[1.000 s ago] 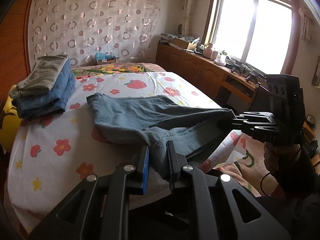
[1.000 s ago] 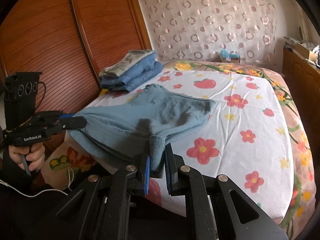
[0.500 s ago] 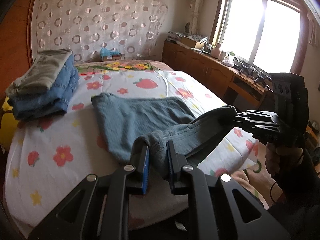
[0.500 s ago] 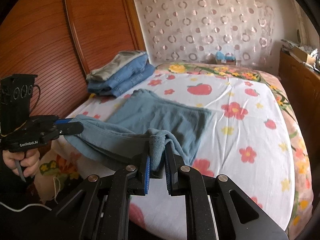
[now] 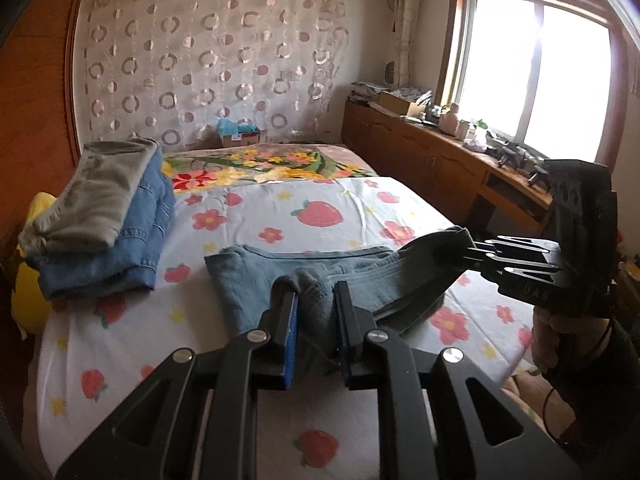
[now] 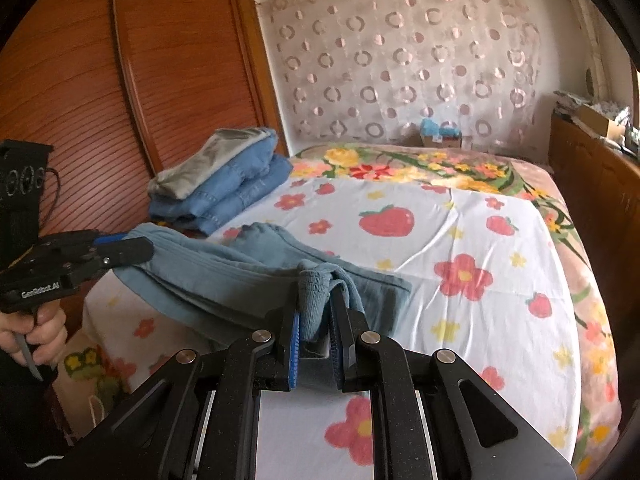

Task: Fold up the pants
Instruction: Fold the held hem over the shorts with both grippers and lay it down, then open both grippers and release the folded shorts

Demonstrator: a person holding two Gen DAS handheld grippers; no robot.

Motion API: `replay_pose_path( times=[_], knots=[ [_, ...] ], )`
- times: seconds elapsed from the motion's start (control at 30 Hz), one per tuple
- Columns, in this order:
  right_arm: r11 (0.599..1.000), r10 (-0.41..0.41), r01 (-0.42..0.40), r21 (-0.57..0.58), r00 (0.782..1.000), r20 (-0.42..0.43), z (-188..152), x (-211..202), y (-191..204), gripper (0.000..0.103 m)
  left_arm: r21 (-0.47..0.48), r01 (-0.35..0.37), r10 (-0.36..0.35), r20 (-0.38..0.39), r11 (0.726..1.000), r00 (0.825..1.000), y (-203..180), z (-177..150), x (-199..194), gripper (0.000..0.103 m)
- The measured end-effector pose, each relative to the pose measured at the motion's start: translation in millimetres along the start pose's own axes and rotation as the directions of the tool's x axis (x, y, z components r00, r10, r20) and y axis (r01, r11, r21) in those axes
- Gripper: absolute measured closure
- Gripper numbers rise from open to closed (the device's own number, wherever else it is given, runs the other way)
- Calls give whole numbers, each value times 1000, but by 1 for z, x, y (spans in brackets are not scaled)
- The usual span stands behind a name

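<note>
Flowered bed sheet under blue pants, both grippers clamped on fabric.

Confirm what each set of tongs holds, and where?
Both hold the blue pants: left tongs and right tongs each pinch a bunched near-edge corner.

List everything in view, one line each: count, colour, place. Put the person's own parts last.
pants: one, grey-blue, near part of the bed, one end lifted between the two grippers
folded stack: one pile, blue denim with a grey-green piece on top, on the bed by the wardrobe
bed sheet: one, white with strawberries and flowers
curtain: one, pale with rings, on the wall behind the bed
wardrobe: one, reddish wood, beside the bed
sideboard: one, brown wood, cluttered, under the window
left gripper: black, shut on pants
right gripper: black, shut on pants
hand: one, on the left gripper's handle
</note>
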State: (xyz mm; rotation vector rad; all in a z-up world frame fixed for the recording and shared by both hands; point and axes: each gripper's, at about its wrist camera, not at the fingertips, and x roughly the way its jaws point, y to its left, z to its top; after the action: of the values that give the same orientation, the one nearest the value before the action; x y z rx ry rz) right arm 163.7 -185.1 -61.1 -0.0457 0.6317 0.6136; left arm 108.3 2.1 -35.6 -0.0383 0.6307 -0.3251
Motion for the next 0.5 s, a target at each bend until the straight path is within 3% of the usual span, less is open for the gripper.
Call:
replay_pose_path(
  times=[0.33, 0.5],
  knots=[
    [1000, -19, 21, 22, 996, -87, -11, 41, -12, 93, -29, -47, 45, -75, 998, 996, 18, -17, 38, 80],
    [999, -25, 27, 23, 996, -91, -12, 46, -14, 93, -32, -32, 30, -54, 999, 998, 20, -19, 31, 65]
  ],
)
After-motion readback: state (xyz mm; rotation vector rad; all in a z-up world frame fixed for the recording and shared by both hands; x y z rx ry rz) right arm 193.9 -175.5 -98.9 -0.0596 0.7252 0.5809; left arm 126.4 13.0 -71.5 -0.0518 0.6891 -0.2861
